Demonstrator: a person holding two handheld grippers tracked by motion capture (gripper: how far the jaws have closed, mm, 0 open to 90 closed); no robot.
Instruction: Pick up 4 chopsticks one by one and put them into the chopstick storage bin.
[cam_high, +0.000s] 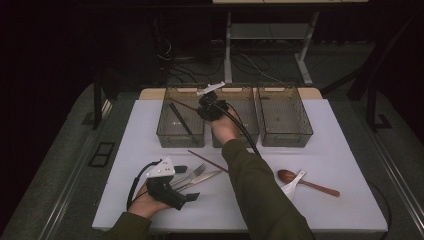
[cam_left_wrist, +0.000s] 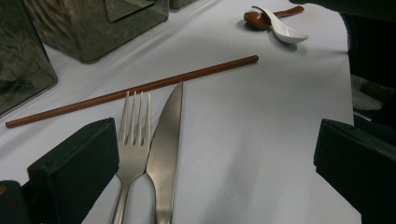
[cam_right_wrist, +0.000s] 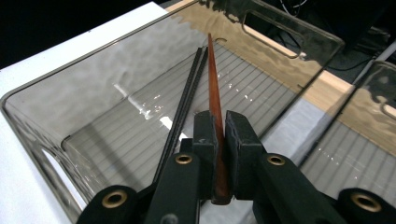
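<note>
Resting near-left on the bench (cam_high: 320, 150), our left hand-held gripper (cam_left_wrist: 215, 154) stands spread beside the fork (cam_left_wrist: 133, 135); farther off, our right hand-held gripper (cam_right_wrist: 219, 140) pinches a brown chopstick (cam_right_wrist: 214, 84) over the far-left bin (cam_right_wrist: 42, 112), so next we lower and release.

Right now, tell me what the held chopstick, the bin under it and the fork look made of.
Chopstick: reddish brown, smooth, slightly glossy; probably lacquered wood or plastic, can't tell which.
Bin: clear smoky plastic, glossy; you see through its walls, and they show wavy reflections.
Fork: metal, likely stainless steel; silvery, with mirror-like shine.
</note>
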